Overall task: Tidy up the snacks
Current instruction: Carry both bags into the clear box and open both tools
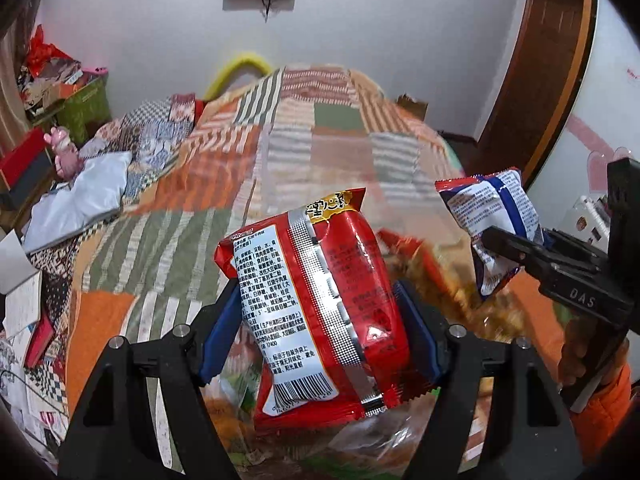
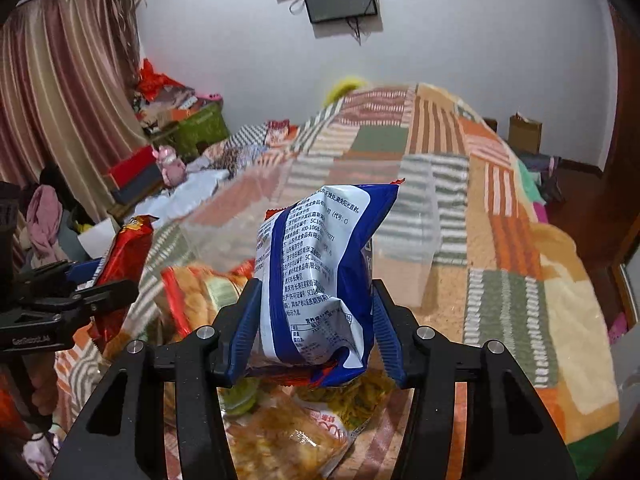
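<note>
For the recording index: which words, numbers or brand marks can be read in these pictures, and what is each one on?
"DAS": on the right gripper body.
"GB 17400": white back panel of the red snack packet.
"SC10": back of the blue and white snack packet.
Remaining Chinese print on both packets, and the left gripper lettering: too small or blurred.

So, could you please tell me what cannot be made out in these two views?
- Loose snack packs below the grippers, left wrist view: motion blur.
- Front of the red packet: turned away, only its back shows.
- Clear container, right wrist view: blurred, partly behind the blue-and-white packet; contents unreadable.
</note>
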`<action>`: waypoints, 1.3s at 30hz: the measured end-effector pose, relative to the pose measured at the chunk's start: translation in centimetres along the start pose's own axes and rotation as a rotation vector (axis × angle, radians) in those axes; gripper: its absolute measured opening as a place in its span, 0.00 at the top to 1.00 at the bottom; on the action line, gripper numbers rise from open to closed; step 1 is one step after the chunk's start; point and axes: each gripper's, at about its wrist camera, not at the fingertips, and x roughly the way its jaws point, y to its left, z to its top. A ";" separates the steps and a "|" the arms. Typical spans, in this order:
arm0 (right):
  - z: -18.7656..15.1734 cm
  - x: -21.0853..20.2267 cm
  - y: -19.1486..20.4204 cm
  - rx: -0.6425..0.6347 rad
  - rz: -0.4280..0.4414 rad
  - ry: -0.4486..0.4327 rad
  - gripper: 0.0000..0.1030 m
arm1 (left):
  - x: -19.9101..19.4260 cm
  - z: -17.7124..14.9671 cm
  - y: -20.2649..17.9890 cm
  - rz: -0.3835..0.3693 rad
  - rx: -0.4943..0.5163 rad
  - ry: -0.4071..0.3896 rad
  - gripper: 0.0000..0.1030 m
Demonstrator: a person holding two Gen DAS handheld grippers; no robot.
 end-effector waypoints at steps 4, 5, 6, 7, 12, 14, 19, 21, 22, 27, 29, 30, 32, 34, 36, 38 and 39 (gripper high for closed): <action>1.3 -0.9 -0.1 -0.001 -0.010 -0.044 0.52 | -0.6 1.7 -0.9 0.000 0.018 -0.054 0.28; 1.7 -1.1 -0.2 -0.001 -0.014 -0.054 0.52 | -0.7 2.3 -1.2 0.000 0.023 -0.067 0.28; 1.9 -1.2 -0.2 -0.002 -0.018 -0.063 0.52 | -0.7 2.6 -1.4 0.000 0.026 -0.075 0.28; 2.2 -1.3 -0.3 -0.003 -0.023 -0.073 0.52 | -0.7 3.2 -1.6 0.000 0.030 -0.087 0.28; 3.7 -1.4 -0.8 0.003 -0.033 -0.110 0.52 | -0.2 5.1 -2.2 0.002 0.040 -0.122 0.28; 3.9 -1.3 -1.1 0.004 -0.038 -0.117 0.52 | 0.3 5.7 -2.1 0.001 0.031 -0.122 0.28; 4.8 -0.2 -1.2 0.018 -0.032 -0.114 0.52 | 2.6 7.7 -0.9 -0.011 -0.021 -0.097 0.28; 5.1 0.4 -1.3 0.018 -0.037 -0.109 0.52 | 3.3 8.3 -0.6 -0.002 -0.025 -0.096 0.28; 5.2 0.7 -1.3 0.018 -0.040 -0.105 0.52 | 3.8 8.7 -0.5 0.008 -0.024 -0.098 0.28; 5.8 2.4 -1.7 0.016 -0.053 -0.077 0.52 | 5.9 9.7 -0.2 0.023 -0.017 -0.077 0.28; 6.0 3.0 -1.9 0.017 -0.061 -0.063 0.52 | 6.8 9.9 -0.1 0.023 -0.017 -0.061 0.28; 6.2 3.3 -2.0 0.017 -0.064 -0.057 0.52 | 7.2 10.1 0.0 0.022 -0.017 -0.053 0.28; 6.3 4.0 -2.2 0.018 -0.068 -0.039 0.52 | 8.2 10.4 0.1 0.020 -0.023 -0.035 0.28; 6.4 4.7 -2.4 0.015 -0.077 -0.021 0.52 | 9.5 10.7 0.2 0.016 -0.026 -0.010 0.28; 6.4 5.3 -2.5 0.007 -0.091 -0.005 0.52 | 10.4 10.9 0.1 0.017 -0.024 0.007 0.28; 6.3 5.9 -2.6 0.006 -0.098 0.009 0.52 | 11.3 11.0 -0.1 0.026 -0.012 0.016 0.28; 6.3 6.2 -2.7 0.007 -0.102 0.015 0.52 | 11.6 11.0 -0.2 0.029 -0.005 0.019 0.28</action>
